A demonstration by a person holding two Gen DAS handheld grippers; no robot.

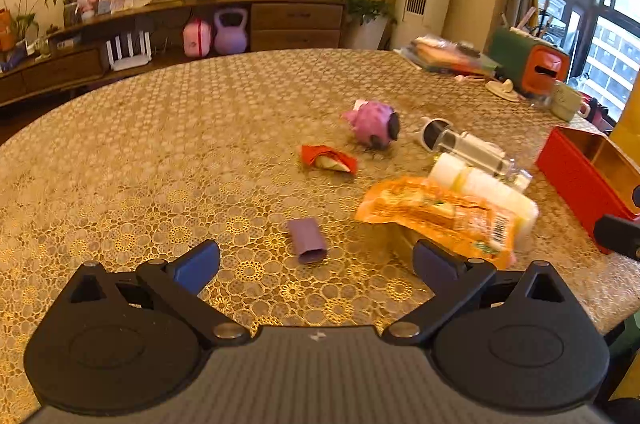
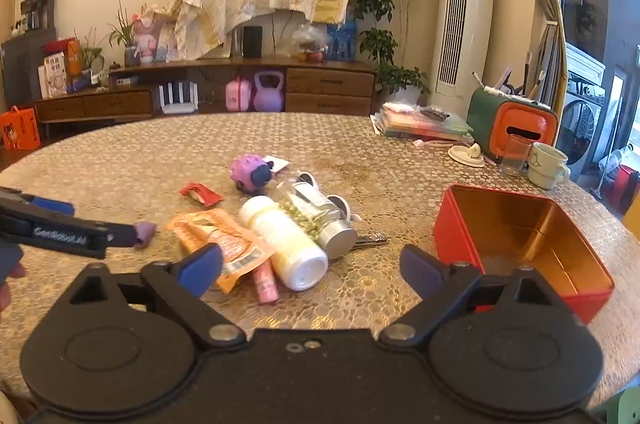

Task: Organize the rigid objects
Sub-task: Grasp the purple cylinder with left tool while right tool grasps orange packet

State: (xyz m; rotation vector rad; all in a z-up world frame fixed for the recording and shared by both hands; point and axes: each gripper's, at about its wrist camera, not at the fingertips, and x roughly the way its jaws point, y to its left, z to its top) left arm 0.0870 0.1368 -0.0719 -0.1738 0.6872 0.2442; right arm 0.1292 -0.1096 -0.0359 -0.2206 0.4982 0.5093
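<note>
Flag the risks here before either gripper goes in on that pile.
1. The white bottle and clear jar lie on their sides, touching; nudging one may roll both.
2. The orange packet overlaps the pink tube, so a grab could drag both.
3. The left gripper, open by the purple piece, is near the right gripper, also open; they could collide.
</note>
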